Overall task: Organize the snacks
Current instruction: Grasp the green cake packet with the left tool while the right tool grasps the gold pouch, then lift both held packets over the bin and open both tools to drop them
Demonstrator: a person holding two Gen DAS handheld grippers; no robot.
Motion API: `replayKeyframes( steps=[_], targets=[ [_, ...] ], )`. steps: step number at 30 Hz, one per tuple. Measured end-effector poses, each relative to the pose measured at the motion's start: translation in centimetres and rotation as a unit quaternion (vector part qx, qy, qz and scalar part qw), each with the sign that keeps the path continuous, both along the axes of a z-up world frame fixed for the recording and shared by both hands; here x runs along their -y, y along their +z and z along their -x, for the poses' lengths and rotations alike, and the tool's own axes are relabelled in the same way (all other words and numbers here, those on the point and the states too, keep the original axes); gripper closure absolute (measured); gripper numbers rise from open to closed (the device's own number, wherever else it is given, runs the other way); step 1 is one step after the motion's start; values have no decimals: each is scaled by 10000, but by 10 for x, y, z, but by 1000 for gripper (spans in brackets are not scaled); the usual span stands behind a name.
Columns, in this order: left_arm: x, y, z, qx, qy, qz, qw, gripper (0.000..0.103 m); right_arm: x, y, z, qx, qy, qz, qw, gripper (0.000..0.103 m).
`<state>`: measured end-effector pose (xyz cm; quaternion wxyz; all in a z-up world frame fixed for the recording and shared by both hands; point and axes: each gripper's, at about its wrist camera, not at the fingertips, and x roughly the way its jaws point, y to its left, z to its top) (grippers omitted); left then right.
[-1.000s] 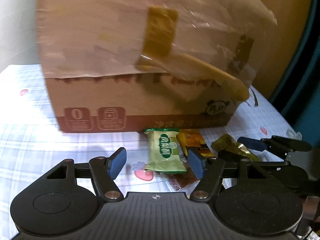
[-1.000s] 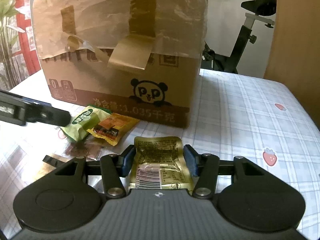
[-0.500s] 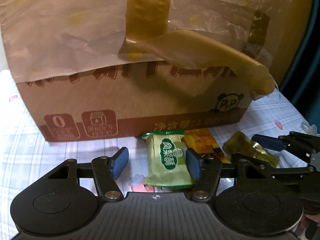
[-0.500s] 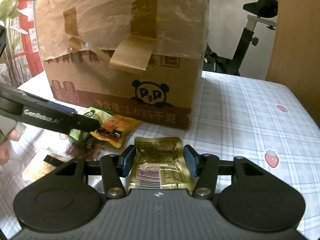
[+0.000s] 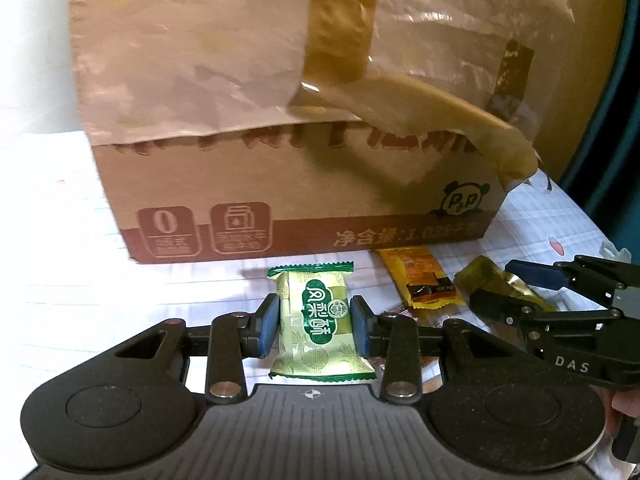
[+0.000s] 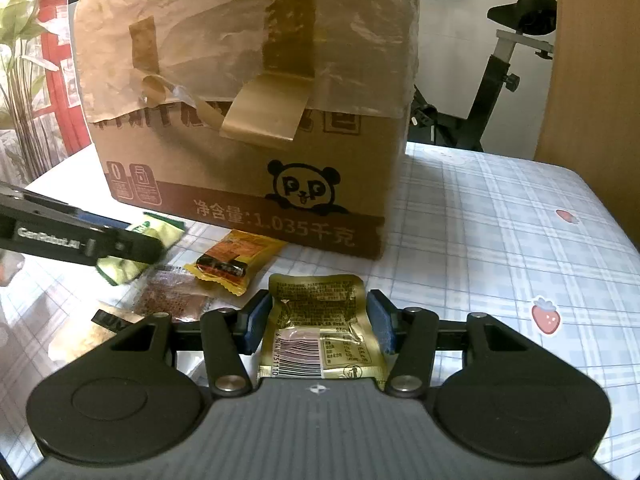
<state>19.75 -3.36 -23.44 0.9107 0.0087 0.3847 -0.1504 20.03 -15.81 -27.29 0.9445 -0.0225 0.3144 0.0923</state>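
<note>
Jaws of left gripper (image 5: 316, 330) have just been closing; blue pads (image 5: 269, 330) now sit against both sides of green snack packet (image 5: 320, 322), gripped approx mid-body. Pkt upright in view, serrated top edge free, bottom edge partly cut off by gripper body. Right gripper (image 6: 318, 326) jaws partly closed on gold foil pouch (image 6: 320, 334), pads pressing both side edges, pouch bowed between them; lower end hidden under gripper body.

Hard to read: box top is blurred in left wrist view, and red print along box under the plastic wrap is covered. Clear packet w/ brown contents (image 6: 172, 298) lies beside orange packet (image 6: 234, 260), left of gold pouch; another item at lower left of right view is too blurred to name. In right view the left gripper's arm covers most of green pkt.

Room: cardboard box (image 6: 256, 160) stands just behind snacks, close to orange pkt. Checked tablecloth (image 6: 500, 240) w/ strawberry prints lies bare to right of box. Exercise bike (image 6: 516, 60) beyond table edge.

Writing: box shows panda logo "PP", "净含量:1.035千克". Left gripper arm reads "GenRobot.AI", blurred. Right gripper body reads "DAS". Gold pouch shows barcode, small print illegible.
</note>
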Motion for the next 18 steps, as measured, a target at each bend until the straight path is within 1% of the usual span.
replayKeyframes(
  steps=[5, 13, 18],
  targets=[
    [-7, 9, 6, 114, 117, 69, 9998, 63, 1, 1, 0, -5, 1, -67, 10000, 48],
    [-19, 24, 16, 252, 169, 97, 9995, 63, 2, 3, -2, -61, -6, -91, 9999, 49],
    [-28, 38, 25, 384, 196, 127, 9990, 63, 4, 13, 2, 74, -12, -131, 9999, 49]
  ],
)
